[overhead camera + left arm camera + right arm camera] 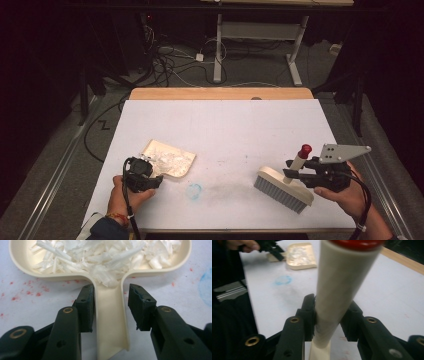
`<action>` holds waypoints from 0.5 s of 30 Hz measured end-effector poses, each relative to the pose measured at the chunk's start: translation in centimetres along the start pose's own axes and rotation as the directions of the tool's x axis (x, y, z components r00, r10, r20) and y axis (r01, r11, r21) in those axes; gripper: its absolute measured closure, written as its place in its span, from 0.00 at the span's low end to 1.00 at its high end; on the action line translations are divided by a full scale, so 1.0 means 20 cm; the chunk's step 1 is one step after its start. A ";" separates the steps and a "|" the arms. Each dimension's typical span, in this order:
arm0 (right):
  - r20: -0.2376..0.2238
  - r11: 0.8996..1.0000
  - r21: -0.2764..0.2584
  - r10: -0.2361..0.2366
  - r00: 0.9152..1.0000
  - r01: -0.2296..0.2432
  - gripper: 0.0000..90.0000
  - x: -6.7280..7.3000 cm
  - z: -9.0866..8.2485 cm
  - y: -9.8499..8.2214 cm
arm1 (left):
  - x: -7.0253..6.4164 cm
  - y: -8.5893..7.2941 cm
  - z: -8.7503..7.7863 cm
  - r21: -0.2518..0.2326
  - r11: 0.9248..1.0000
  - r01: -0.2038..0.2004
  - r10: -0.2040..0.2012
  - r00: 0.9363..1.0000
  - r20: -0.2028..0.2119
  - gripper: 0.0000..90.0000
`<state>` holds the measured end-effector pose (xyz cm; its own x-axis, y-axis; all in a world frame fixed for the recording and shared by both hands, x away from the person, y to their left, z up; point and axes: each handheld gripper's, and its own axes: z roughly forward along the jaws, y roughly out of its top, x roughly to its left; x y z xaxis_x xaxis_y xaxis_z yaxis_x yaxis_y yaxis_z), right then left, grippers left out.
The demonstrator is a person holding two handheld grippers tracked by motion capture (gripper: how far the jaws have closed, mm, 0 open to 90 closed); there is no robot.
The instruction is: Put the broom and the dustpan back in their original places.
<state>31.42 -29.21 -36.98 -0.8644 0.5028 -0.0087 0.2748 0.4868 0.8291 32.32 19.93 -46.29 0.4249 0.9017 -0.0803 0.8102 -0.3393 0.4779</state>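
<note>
The counter [225, 125] is white with a pale wood far edge, flecked with red spots and a smudged light-blue ring [194, 191]. The dustpan [110, 315] is cream, heaped with white shreds [105, 255]. The brush [282, 187] is cream with grey bristles and a red-capped handle [337, 290]. Both hand-held grippers have black jaws with brass rivets

Legible text: none.
No lettering, labels, brand marks, numbers or signs can be read on any surface. The white tabletop [225, 130] carries only a faint blue ring-shaped smudge [194, 191] and scattered red specks [27, 291], none forming characters. The cream dustpan [111, 315], the brush handle [339, 290] with its red cap [305, 149], and the grey plate [342, 152] are plain, unmarked.
</note>
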 end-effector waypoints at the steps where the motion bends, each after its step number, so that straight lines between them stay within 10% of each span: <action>1: 0.021 1.000 0.002 0.011 1.000 -0.011 0.72 -0.02 0.01 0.00 | -0.01 -0.01 0.00 -0.011 1.000 -0.001 0.002 1.000 0.020 0.61; 11: 0.178 0.991 0.033 0.121 0.977 -0.129 0.63 -0.24 0.14 0.04 | -0.10 -0.04 -0.02 -0.049 0.994 -0.100 0.101 0.995 0.013 0.54; 15: 0.246 0.983 0.030 0.170 0.954 -0.182 0.61 -0.31 0.22 0.05 | -0.11 -0.07 -0.05 -0.080 0.989 -0.127 0.131 0.991 0.040 0.52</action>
<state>38.97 -28.66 -38.63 -0.6747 0.7381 -0.0052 0.4405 0.4083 0.7995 29.84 18.64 -45.87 0.5431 0.8381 -0.0518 0.7144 -0.4288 0.5530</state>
